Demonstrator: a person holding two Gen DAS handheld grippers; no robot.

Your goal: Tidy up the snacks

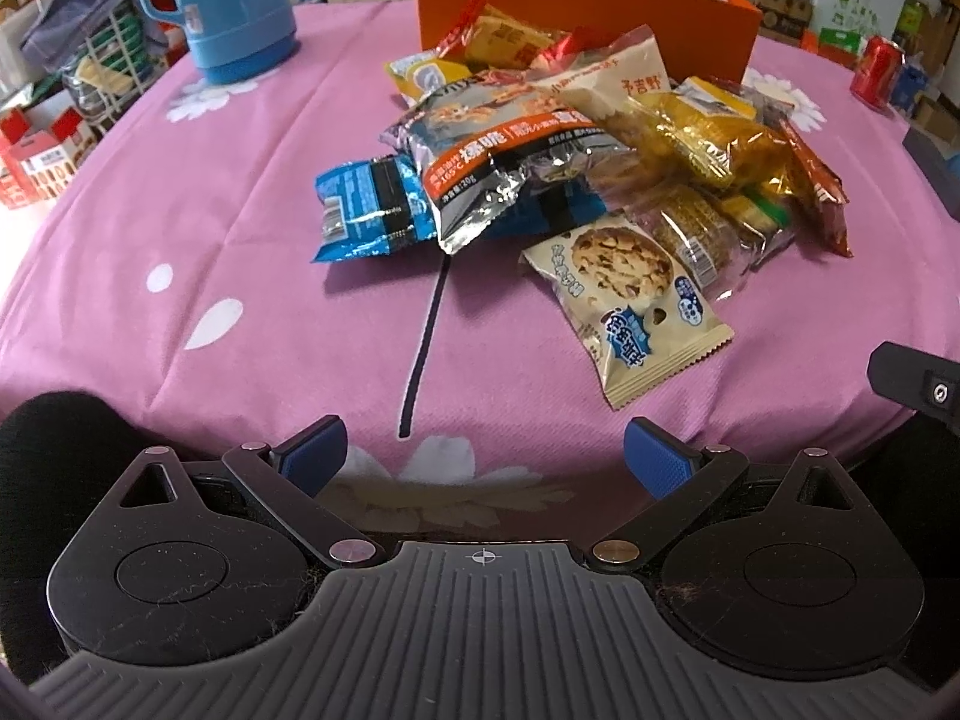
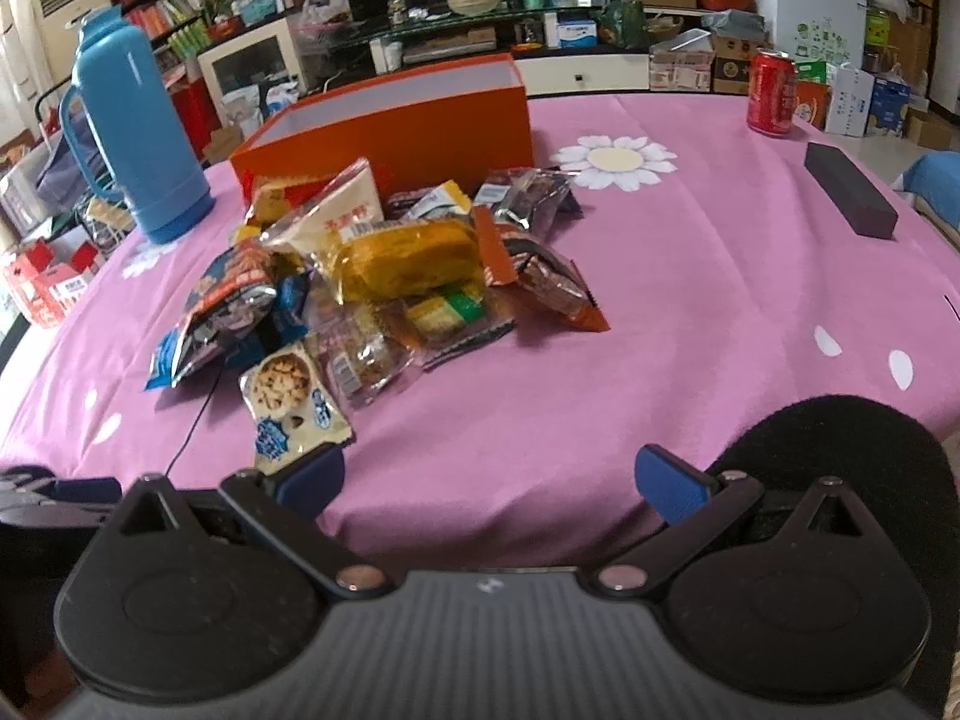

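Through the left wrist camera, the left gripper (image 1: 483, 459) hangs low at the near edge of the pink tablecloth (image 1: 240, 192), its blue pads spread wide with nothing between them. The snack pile (image 1: 576, 138) lies ahead in mid-table, touching the front wall of the open orange box (image 1: 576, 12) behind it. Nearest the pads is the chocolate-chip cookie packet (image 1: 627, 300), flat on the cloth at the pile's front edge; a blue foil packet (image 1: 369, 210) sticks out on the left. Nothing looks sorted yet, so the first pick is probably the step in hand. The cookie packet seems the best choice: it is apart from the heap's weight, and pinching its crimped seam should lift it without dragging its neighbours.

Through the right wrist camera, the right gripper (image 2: 489, 480) is likewise spread and empty, with the cookie packet (image 2: 291, 405) just beyond its left pad. This view alone shows the box's (image 2: 384, 120) pale interior, which appears empty, plus a red soda can (image 2: 773, 93) and a dark rectangular block (image 2: 849, 198) well to the right. The blue thermos (image 2: 135, 138) stands left of the box.
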